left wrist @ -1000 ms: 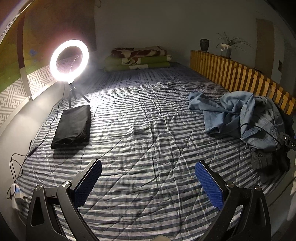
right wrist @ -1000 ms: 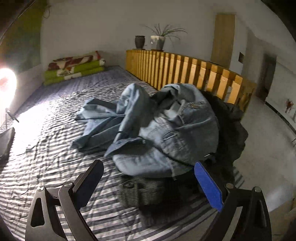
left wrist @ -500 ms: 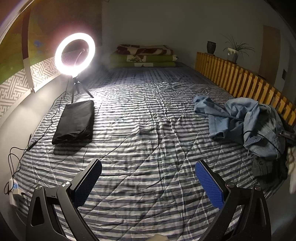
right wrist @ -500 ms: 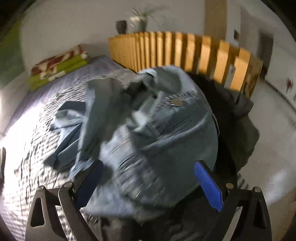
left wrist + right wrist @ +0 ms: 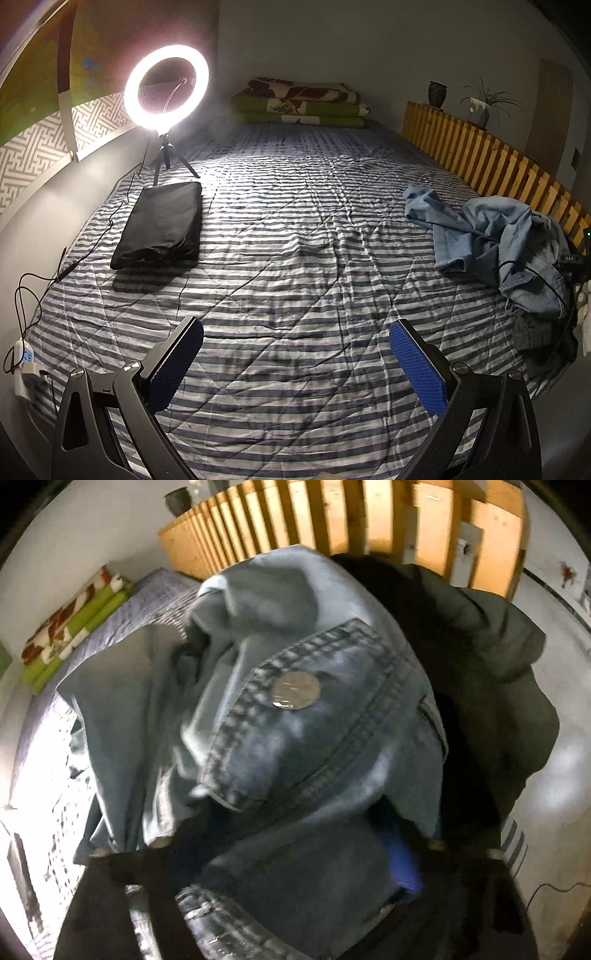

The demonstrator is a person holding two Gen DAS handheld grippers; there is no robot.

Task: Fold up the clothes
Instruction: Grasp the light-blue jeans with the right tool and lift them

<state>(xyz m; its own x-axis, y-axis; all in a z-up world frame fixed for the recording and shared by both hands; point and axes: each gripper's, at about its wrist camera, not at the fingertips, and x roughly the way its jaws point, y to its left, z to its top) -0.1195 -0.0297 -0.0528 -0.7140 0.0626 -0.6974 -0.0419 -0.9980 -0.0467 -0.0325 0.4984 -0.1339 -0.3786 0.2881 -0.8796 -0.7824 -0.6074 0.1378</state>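
Two grippers are recorded. Left gripper (image 5: 295, 363): fingers (image 5: 417, 365) spread wide, nothing held, poised over the lower centre of the striped bed (image 5: 295, 240). Right gripper (image 5: 295, 860): pushed deep into the clothing; only a blue pad (image 5: 402, 860) is seen at lower right of its view, the rest being buried under cloth and blurred, so whether its fingers are apart or closed on fabric cannot be told.

Denim jacket (image 5: 495, 243): crumpled, unfolded, at the right edge of the left view, beside the wooden slat rail (image 5: 480, 158); in the right view it fills the centre, a metal button (image 5: 295, 691) showing on a stitched flap. Dark garment (image 5: 491, 686): lying under and behind the denim (upper right of the right view).

Folded black item (image 5: 160, 225): flat on the bed at centre left, well apart from the jacket. Ring light (image 5: 166, 86): lit, on a small tripod, upper left. Folded blankets (image 5: 299, 103): stacked at the far end of the bed.
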